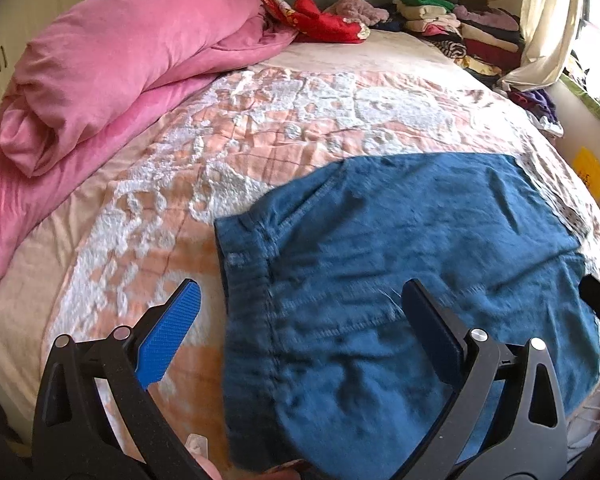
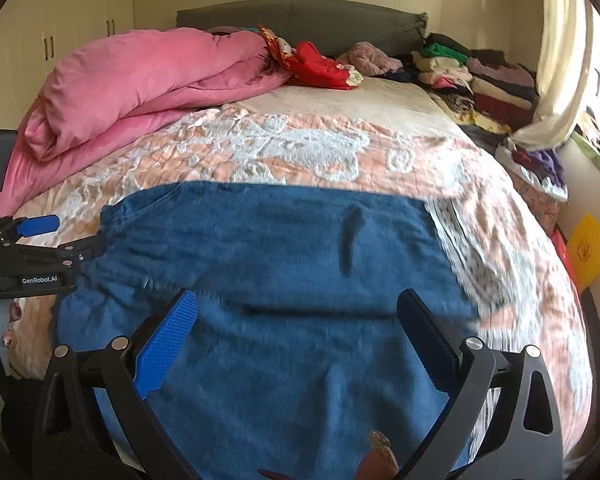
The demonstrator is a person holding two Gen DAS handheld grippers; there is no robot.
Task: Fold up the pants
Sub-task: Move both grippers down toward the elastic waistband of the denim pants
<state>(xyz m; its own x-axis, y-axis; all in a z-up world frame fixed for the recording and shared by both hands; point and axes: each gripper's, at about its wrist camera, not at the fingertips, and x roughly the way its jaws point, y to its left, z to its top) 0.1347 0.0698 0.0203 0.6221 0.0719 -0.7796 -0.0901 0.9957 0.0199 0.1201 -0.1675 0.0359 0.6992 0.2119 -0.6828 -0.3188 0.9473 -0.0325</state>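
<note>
Your blue denim pants [image 2: 268, 280] lay flat and wrinkled near the foot of the bed [image 2: 340, 152], waistband toward your left. Both your left hand-held gripper [image 1: 300, 304] and right hand-held gripper [image 2: 298, 312] hovered spread wide, holding nothing. Bare quilt stretched beyond, up to the pink duvet [image 1: 112, 68].

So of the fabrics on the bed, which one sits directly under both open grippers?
The blue denim pants, spread flat on the near bedspread. The pink duvet lies bunched far left; the folded clothes stacks sit far right.

Pants [image 2: 260, 280] flat on bed [image 2: 320, 152]; duvet [image 2: 140, 80] behind-left, clothes stacks [image 2: 480, 80] behind-right.
</note>
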